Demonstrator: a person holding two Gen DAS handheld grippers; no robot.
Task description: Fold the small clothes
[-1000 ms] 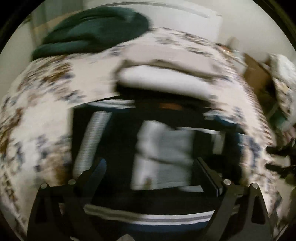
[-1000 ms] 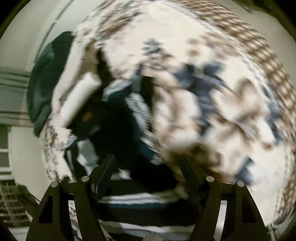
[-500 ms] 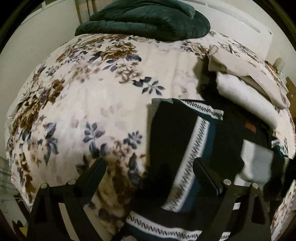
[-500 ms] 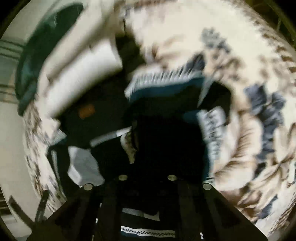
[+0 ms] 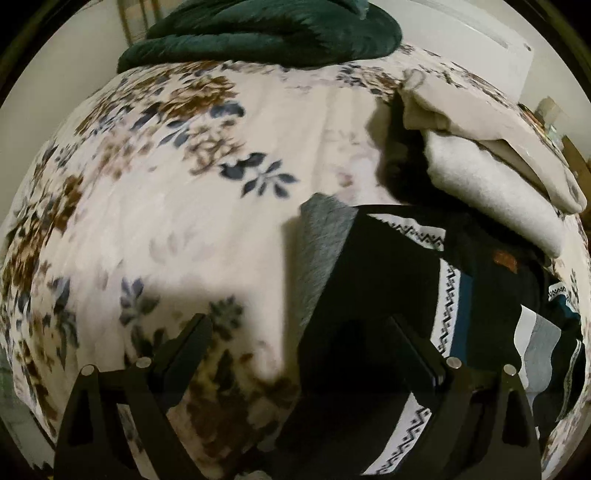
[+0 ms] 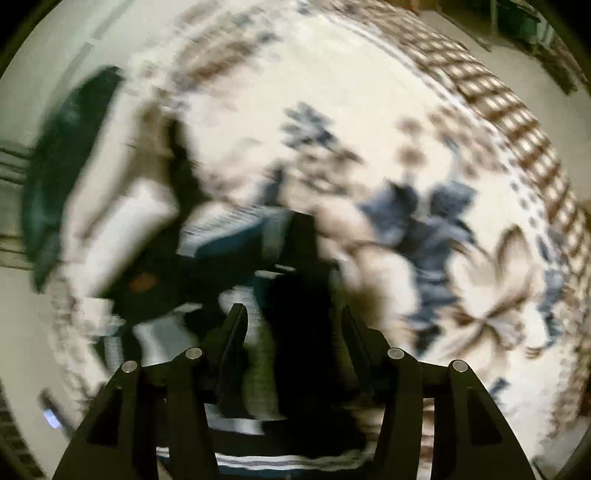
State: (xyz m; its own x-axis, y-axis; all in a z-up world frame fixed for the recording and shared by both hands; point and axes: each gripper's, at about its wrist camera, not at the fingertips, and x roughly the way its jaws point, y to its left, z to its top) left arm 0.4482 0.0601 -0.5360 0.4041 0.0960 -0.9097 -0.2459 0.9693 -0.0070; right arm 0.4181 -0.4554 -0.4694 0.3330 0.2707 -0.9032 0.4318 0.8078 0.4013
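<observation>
A small black garment (image 5: 388, 295) with white zigzag and teal stripes lies on the floral bed cover (image 5: 166, 221). Its left edge is turned up and shows a grey inside (image 5: 321, 251). My left gripper (image 5: 299, 328) is open and hovers low over that left edge, with one finger over the cover and one over the black cloth. In the blurred right wrist view the garment (image 6: 295, 277) lies between the fingers of my right gripper (image 6: 291, 317), which is partly open; I cannot tell whether it touches the cloth.
A stack of folded cream and beige clothes (image 5: 491, 173) sits at the right beside the garment. A dark green blanket (image 5: 266, 33) lies at the head of the bed. The bed's patterned edge (image 6: 517, 122) curves at the right.
The right gripper was shut over the black cloth half a second ago and now stands partly open. The left gripper has moved in closer to the garment's left edge, whose grey inside now shows.
</observation>
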